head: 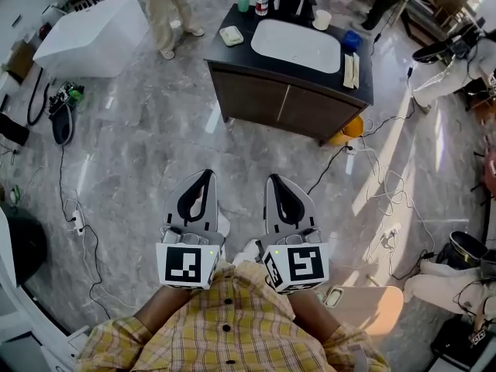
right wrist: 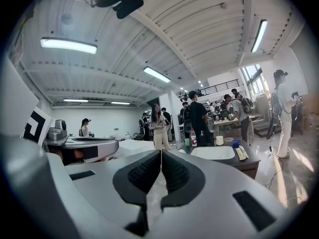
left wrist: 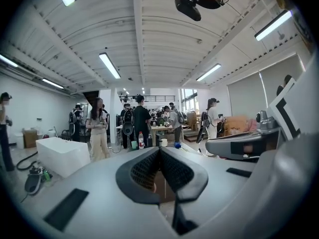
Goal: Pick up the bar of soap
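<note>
Sitting on the dark vanity top (head: 242, 54) just left of the white basin (head: 296, 45), the bar of soap (head: 231, 35) is showing as a small, pale, squarish block with rounded corners and a faint greenish rim; it is too small to tell more. The left gripper (head: 205, 174) and right gripper (head: 275, 178) are hovering side by side over the grey marble floor (head: 139, 130), well apart from the soap, each with its jaws pressed together on nothing.
</note>
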`<state>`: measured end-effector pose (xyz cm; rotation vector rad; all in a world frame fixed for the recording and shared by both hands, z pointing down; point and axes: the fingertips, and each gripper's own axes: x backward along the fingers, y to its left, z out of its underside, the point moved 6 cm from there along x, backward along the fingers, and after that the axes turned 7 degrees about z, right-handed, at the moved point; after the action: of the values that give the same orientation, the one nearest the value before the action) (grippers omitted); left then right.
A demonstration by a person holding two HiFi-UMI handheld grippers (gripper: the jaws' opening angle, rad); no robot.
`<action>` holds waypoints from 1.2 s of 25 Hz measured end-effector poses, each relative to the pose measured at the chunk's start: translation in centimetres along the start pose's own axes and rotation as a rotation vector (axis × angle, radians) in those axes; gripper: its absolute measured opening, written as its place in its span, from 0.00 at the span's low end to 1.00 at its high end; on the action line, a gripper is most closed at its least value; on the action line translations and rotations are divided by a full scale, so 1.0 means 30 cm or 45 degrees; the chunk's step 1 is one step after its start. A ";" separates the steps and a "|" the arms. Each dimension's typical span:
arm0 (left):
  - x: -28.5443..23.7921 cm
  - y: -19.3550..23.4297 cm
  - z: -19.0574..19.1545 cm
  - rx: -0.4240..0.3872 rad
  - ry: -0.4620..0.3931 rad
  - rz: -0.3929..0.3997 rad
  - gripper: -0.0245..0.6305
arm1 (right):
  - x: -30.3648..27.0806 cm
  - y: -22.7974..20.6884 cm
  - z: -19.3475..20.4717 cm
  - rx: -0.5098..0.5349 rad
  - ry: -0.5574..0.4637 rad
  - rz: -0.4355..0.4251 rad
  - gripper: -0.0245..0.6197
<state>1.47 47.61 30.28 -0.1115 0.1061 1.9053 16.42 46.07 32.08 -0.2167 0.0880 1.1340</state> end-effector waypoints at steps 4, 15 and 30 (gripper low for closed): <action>-0.125 0.115 0.015 0.030 -0.011 0.015 0.06 | -0.165 0.007 0.003 0.034 0.028 0.009 0.07; -0.557 0.650 -0.085 0.021 -0.053 0.160 0.06 | -0.753 0.101 -0.225 0.151 0.044 0.138 0.07; -1.152 0.888 -0.075 -0.100 0.104 0.231 0.06 | -1.383 -0.110 -0.285 0.098 0.031 0.097 0.07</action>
<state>-12.24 6.20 33.03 -0.2399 0.0991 2.0872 2.23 6.03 31.59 -0.1594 0.1625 1.2014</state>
